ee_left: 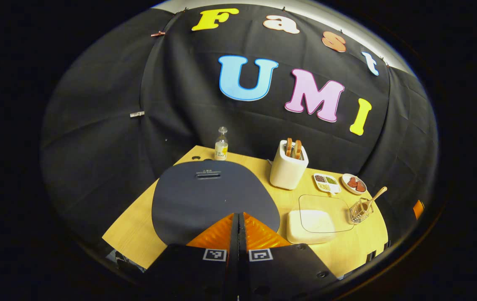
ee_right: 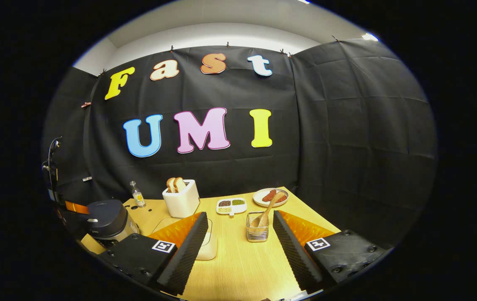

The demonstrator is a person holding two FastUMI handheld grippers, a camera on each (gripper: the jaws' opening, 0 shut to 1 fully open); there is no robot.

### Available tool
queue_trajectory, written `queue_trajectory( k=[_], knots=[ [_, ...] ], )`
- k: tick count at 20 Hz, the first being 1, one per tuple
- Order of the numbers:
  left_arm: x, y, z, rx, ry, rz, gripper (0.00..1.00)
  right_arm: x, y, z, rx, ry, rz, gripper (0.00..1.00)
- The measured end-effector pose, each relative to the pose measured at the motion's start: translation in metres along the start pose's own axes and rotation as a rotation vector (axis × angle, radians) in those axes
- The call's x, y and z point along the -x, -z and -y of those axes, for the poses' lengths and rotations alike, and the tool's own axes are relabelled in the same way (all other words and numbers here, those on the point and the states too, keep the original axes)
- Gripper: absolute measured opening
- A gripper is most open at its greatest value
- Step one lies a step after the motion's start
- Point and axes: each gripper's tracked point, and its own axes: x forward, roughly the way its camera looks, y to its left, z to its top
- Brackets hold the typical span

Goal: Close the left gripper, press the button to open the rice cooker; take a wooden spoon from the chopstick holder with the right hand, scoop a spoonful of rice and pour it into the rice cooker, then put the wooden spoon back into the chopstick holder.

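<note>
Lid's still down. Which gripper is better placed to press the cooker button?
Left. The left gripper is shut and sits right over the cooker lid. The right gripper is open, facing the spoon in the holder.

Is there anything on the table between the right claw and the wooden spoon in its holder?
Nothing visible. The right claw is open, and only bare table lies between it and the wire holder, where the wooden spoon leans up, handle toward the plate behind.
</note>
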Motion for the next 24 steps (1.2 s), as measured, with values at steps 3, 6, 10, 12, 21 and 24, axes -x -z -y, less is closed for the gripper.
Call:
queue_trajectory(
  k=[3,6,10,12,21,24],
  knots=[
    [-0.010,0.016,-0.005,0.025,-0.006,-0.046,0.05,-0.002,0.006,0.005,0.001,0.012,-0.020,0.98],
    [-0.014,0.023,-0.003,0.033,-0.001,-0.055,0.06,-0.009,0.012,0.007,0.001,0.013,-0.046,0.98],
    [-0.015,0.029,-0.003,-0.024,-0.020,-0.086,0.06,-0.020,0.021,0.005,0.014,0.002,-0.081,0.98],
    [-0.016,0.027,-0.003,-0.044,-0.030,-0.084,0.06,-0.028,0.022,0.005,0.018,-0.011,-0.100,0.98],
    [-0.005,0.007,-0.001,0.028,-0.161,0.003,0.06,-0.077,0.018,0.020,0.005,-0.074,-0.137,0.98],
    [0.031,-0.056,0.012,-0.017,-0.242,0.260,0.06,-0.096,0.011,0.034,-0.012,-0.068,-0.130,0.98]
  ],
)
